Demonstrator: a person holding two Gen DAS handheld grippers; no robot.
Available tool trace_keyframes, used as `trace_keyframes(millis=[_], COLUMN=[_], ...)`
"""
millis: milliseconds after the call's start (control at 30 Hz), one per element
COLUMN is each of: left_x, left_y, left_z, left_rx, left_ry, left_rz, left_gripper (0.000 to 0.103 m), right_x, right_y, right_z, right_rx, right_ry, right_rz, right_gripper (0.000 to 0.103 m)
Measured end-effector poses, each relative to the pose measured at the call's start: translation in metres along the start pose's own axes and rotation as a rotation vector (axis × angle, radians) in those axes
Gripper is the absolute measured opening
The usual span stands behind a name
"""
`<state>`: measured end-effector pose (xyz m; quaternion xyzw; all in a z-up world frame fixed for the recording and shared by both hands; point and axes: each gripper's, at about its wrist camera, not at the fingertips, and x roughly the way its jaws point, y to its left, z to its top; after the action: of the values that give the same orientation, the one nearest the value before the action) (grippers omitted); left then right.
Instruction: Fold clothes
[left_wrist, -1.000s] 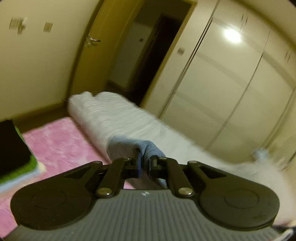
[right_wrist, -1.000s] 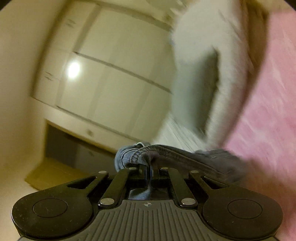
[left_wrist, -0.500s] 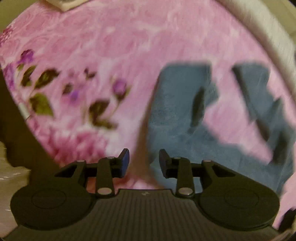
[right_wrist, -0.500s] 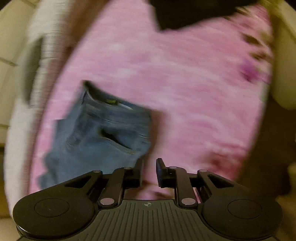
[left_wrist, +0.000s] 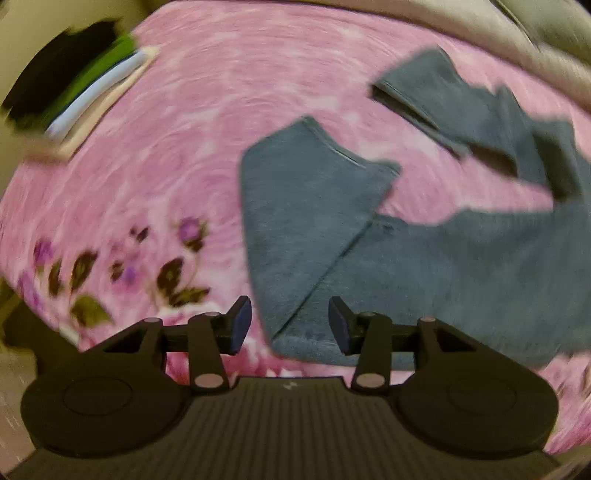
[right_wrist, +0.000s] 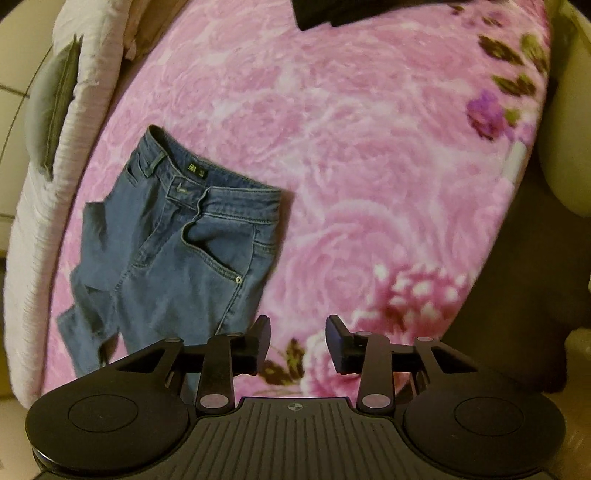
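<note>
Both grippers had let go since a second earlier, when each was pinched on denim held up in the air; now the jeans lay spread on the pink floral blanket, front up, and both views looked down on them.

Left side went like this: the left gripper hung with its fingers spread and nothing between them, just above a leg end of the jeans, one leg crossed loosely over the other, the cloth blurred. A stack of clothes sat at the blanket's far left corner, well apart from the jeans.

Over to the right: the right gripper was released too, fingers parted over bare blanket just beside the jeans' hip. Waistband lay at the far end of the jeans, legs rumpled toward the white quilt.

Denim like that likely handled heavy and limp but not slippery. The thick waistband corners and leg hems looked the surest places to pinch.
</note>
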<state>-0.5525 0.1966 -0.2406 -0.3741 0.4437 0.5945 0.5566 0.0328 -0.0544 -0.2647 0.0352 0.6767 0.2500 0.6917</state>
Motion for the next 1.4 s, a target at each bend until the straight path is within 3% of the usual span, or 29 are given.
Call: trace_keyframes(millis=[200, 400, 500, 533, 567, 667, 800, 933, 1000, 1067, 1133, 1233, 1300, 1400], left_x=[0.044, 0.098, 0.125, 0.133, 0.136, 0.109, 0.031, -0.043, -0.055, -0.042, 0.001, 0.075, 0.103, 0.1], left_y=[-0.042, -0.084, -0.088, -0.089, -0.083, -0.045, 0.055, 0.171, 0.207, 0.23, 0.25, 0.263, 0.265, 0.259], left_z=[0.023, 0.068, 0.081, 0.085, 0.089, 0.104, 0.127, 0.115, 0.099, 0.083, 0.067, 0.036, 0.016, -0.006], left_rx=[0.216, 0.292, 0.314, 0.321, 0.317, 0.233, 0.066, -0.104, -0.126, -0.171, -0.302, -0.47, -0.543, -0.578], left_ry=[-0.031, -0.064, -0.062, -0.062, -0.061, -0.179, -0.448, -0.673, -0.699, -0.642, -0.513, -0.273, -0.142, -0.138], left_rz=[0.004, -0.055, -0.027, -0.017, -0.063, -0.138, -0.171, -0.165, -0.18, -0.201, -0.203, -0.086, 0.006, -0.015], left_gripper=[0.042, 0.042, 0.041, 0.017, 0.002, 0.002, 0.001, 0.002, 0.002, 0.003, 0.009, 0.011, 0.011, 0.014], right_x=[0.011, 0.023, 0.03, 0.031, 0.031, 0.034, 0.036, 0.038, 0.04, 0.044, 0.049, 0.059, 0.063, 0.06], right_y=[0.024, 0.049, 0.057, 0.057, 0.059, 0.062, 0.069, 0.093, 0.106, 0.117, 0.125, 0.13, 0.13, 0.118], right_z=[-0.003, -0.006, -0.014, -0.018, -0.021, -0.032, -0.045, -0.051, -0.055, -0.061, -0.071, -0.085, -0.094, -0.1], right_rx=[-0.02, -0.04, -0.044, -0.034, -0.023, 0.01, 0.044, 0.04, 0.035, 0.033, 0.029, 0.002, -0.018, -0.022], right_ry=[-0.019, -0.038, -0.038, -0.035, -0.033, -0.027, -0.026, -0.044, -0.052, -0.056, -0.048, -0.017, 0.008, 0.012], right_rz=[-0.016, -0.033, -0.047, -0.052, -0.057, -0.073, -0.085, -0.068, -0.06, -0.052, -0.044, -0.057, -0.077, -0.084], right_gripper=[0.039, 0.04, 0.04, 0.04, 0.04, 0.04, 0.04, 0.04, 0.04, 0.04, 0.04, 0.04, 0.04, 0.04])
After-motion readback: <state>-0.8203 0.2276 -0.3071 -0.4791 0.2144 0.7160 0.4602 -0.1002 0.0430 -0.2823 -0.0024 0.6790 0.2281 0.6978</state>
